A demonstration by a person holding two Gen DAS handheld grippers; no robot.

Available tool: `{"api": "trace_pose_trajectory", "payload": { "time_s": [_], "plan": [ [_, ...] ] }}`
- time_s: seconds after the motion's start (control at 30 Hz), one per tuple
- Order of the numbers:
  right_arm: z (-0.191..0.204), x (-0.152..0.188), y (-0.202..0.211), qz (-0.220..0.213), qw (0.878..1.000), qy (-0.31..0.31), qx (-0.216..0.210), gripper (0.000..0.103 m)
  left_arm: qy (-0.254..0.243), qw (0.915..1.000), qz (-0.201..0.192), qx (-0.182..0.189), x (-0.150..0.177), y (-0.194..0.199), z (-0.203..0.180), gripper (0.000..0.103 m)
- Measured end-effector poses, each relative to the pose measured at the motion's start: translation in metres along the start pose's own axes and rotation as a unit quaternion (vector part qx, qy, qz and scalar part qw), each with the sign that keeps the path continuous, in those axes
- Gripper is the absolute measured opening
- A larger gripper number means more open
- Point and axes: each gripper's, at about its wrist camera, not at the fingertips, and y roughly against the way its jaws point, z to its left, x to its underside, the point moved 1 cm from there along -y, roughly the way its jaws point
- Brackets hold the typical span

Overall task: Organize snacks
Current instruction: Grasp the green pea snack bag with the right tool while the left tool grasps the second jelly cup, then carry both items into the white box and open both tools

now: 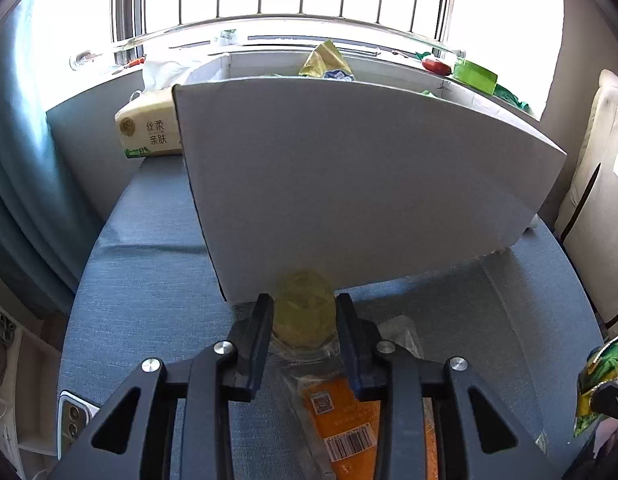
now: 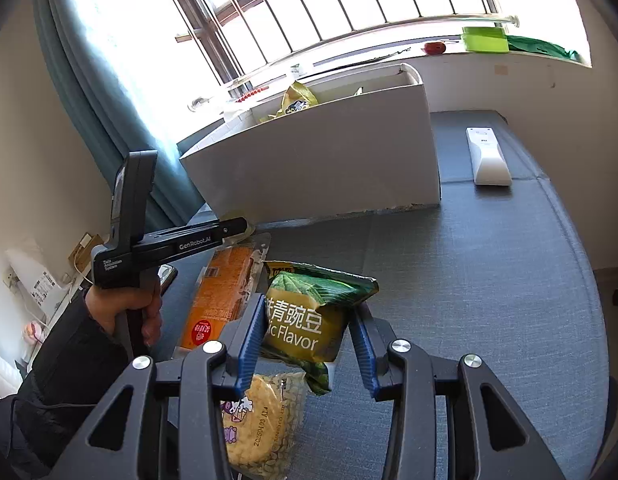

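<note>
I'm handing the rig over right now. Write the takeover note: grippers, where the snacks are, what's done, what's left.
Left gripper: closed around a yellowish jelly cup, low over the table in front of the white box.
Right gripper: holding the green pea bag above the table; not yet at the box.
Done: at least one yellow snack bag sticks up out of the box.
Left: both held items go in. Still on the table: the orange packet and the yellow corn-snack bag.
The white remote is not a snack.
</note>
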Motion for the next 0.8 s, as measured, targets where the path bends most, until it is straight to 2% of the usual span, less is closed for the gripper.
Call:
{"api": "trace_pose_trajectory", "payload": {
  "time_s": [0.07, 0.17, 0.27, 0.4, 0.53, 0.63, 0.8],
  "plan": [
    [0.001, 0.0, -0.001, 0.001, 1.0, 0.003, 0.001, 0.045, 0.0, 0.9999, -0.012, 0.005, 0.002, 0.01, 0.001, 0.035],
    [0.002, -0.001, -0.003, 0.003, 1.0, 0.006, 0.004, 0.045, -0.023, 0.9995, -0.021, -0.008, 0.013, 0.027, -0.003, 0.035],
    [0.005, -0.001, -0.005, 0.006, 1.0, 0.009, 0.003, 0.045, -0.005, 0.9998, -0.019, 0.002, 0.016, 0.035, 0.006, 0.035],
    [0.008, -0.006, -0.002, -0.003, 1.0, 0.015, 0.004, 0.045, -0.003, 0.9985, -0.054, -0.005, 0.015, 0.057, 0.007, 0.035],
    [0.011, -0.026, 0.0, -0.018, 0.999, 0.027, 0.007, 0.045, -0.011, 0.9943, -0.106, -0.004, -0.01, 0.081, 0.005, 0.035],
    [0.017, -0.054, 0.004, -0.039, 0.998, 0.044, 0.006, 0.045, -0.02, 0.9906, -0.135, 0.007, -0.034, 0.099, -0.003, 0.035],
    [0.031, -0.119, -0.004, -0.069, 0.995, 0.072, 0.011, 0.045, -0.025, 0.9878, -0.151, 0.031, -0.086, 0.098, -0.015, 0.035]
  ]
}}
